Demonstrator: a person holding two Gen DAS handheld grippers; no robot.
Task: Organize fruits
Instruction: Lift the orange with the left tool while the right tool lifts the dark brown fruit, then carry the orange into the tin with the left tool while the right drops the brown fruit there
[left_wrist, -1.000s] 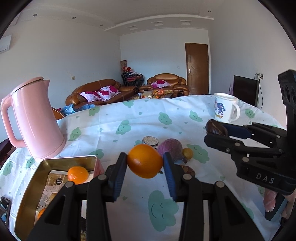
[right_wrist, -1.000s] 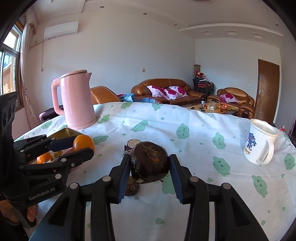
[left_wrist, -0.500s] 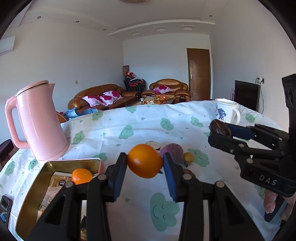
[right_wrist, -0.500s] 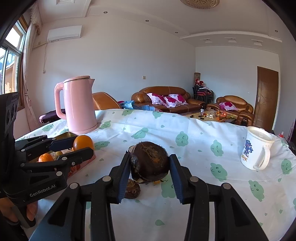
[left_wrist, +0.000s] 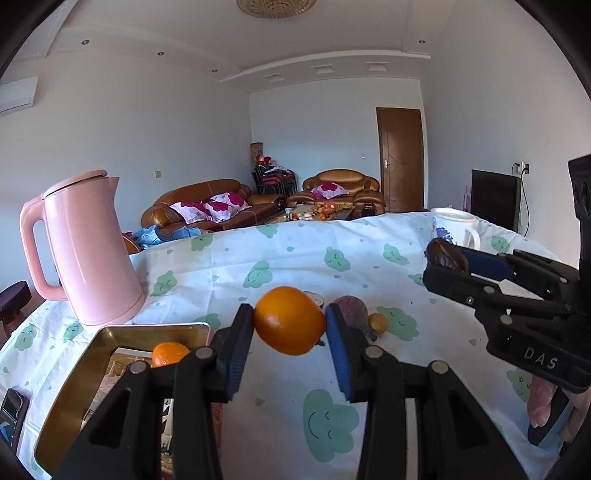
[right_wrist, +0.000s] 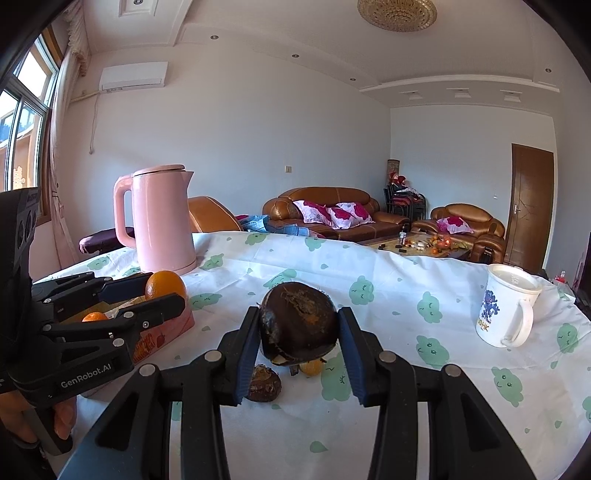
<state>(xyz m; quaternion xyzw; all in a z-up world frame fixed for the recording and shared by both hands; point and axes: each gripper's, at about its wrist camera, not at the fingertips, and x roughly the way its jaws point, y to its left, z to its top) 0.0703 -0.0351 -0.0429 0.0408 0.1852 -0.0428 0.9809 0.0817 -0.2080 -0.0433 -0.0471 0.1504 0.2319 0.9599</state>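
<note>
Both grippers are loaded over the table. The left gripper (left_wrist: 289, 325) is clamped on an orange (left_wrist: 289, 319), held up just right of the gold tin (left_wrist: 74, 387), which sits in front of the pink kettle (left_wrist: 85, 251) with a smaller orange (left_wrist: 169, 353) inside. The right gripper (right_wrist: 298, 325) is squeezing a dark brown round fruit (right_wrist: 298, 320), further right of the tin, above a few loose fruits (right_wrist: 264, 383) on the tablecloth (right_wrist: 388, 295). A white mug (right_wrist: 506, 304) stands far right of the tin.
</note>
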